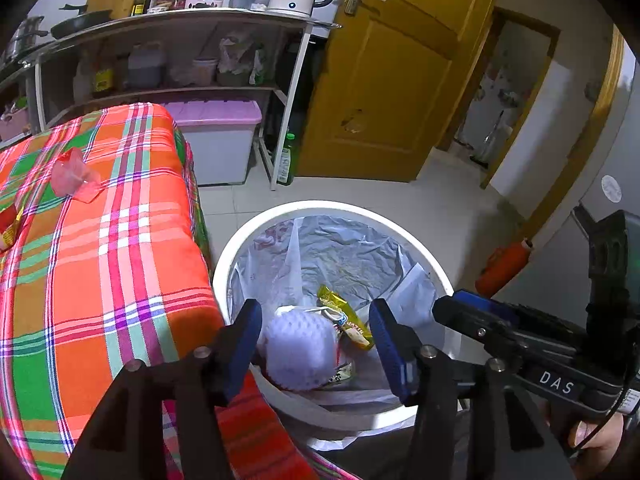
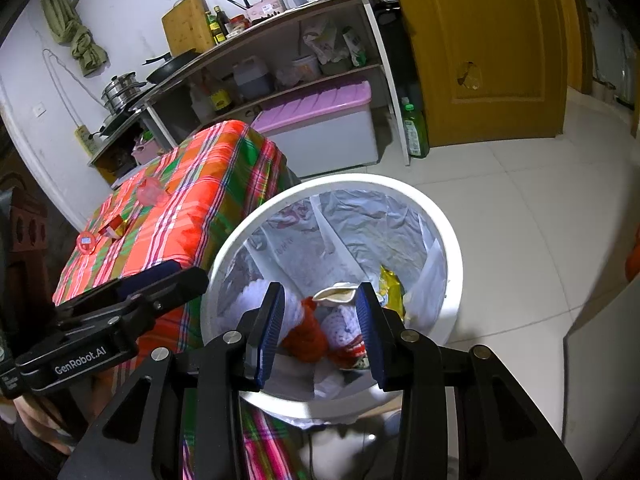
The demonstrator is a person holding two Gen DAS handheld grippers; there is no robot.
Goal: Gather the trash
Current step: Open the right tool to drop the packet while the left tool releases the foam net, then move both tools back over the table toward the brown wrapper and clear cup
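A white trash bin (image 1: 240, 248) with a plastic liner stands on the floor beside the plaid-covered table (image 1: 120, 240); it also shows in the right wrist view (image 2: 440, 216). Inside lie a white foam net (image 1: 298, 346), a yellow wrapper (image 1: 344, 314) and red scraps (image 2: 306, 334). My left gripper (image 1: 316, 344) is open and empty above the bin. My right gripper (image 2: 322, 330) is open and empty above the bin too. On the table lie a pink plastic wrapper (image 1: 74, 178), a red-yellow wrapper (image 2: 114, 229) and a round red lid (image 2: 86, 242).
A shelf unit (image 1: 180, 40) with a kettle, bottles and pans stands behind the table. A purple-lidded storage box (image 1: 218, 132) and a green bottle (image 1: 287, 160) sit on the floor by it. A yellow wooden door (image 1: 392, 72) is at the right. An orange bottle (image 1: 504, 264) lies on the floor.
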